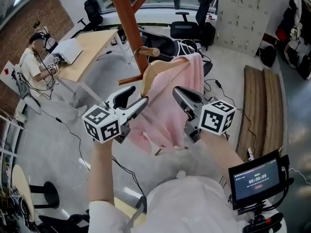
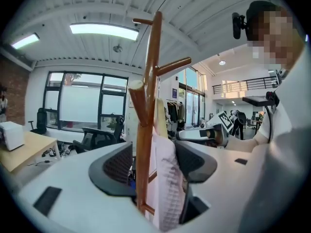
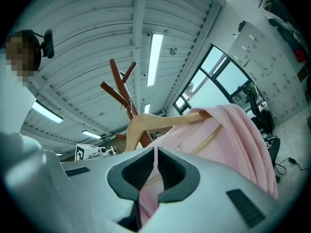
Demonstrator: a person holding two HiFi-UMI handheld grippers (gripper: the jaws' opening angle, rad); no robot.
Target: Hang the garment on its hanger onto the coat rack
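Note:
A pink garment (image 1: 170, 115) hangs on a pale wooden hanger (image 1: 158, 69), whose hook sits over a peg of the brown coat rack (image 1: 127, 18). My left gripper (image 1: 138, 100) is at the hanger's left shoulder. In the left gripper view, this gripper (image 2: 153, 164) is open, with brown wood and a fold of the garment (image 2: 167, 178) standing between its pads. My right gripper (image 1: 179, 93) is at the garment's right side. In the right gripper view, it (image 3: 155, 166) is shut on a thin edge of the pink garment (image 3: 233, 130), below the hanger (image 3: 146, 123).
A wooden desk (image 1: 92, 42) with a seated person stands at the left. Black office chairs (image 1: 189, 30) are behind the rack. Wooden planks (image 1: 265, 101) lie on the floor at the right. A small screen (image 1: 257, 178) is at the bottom right. Cables run across the floor.

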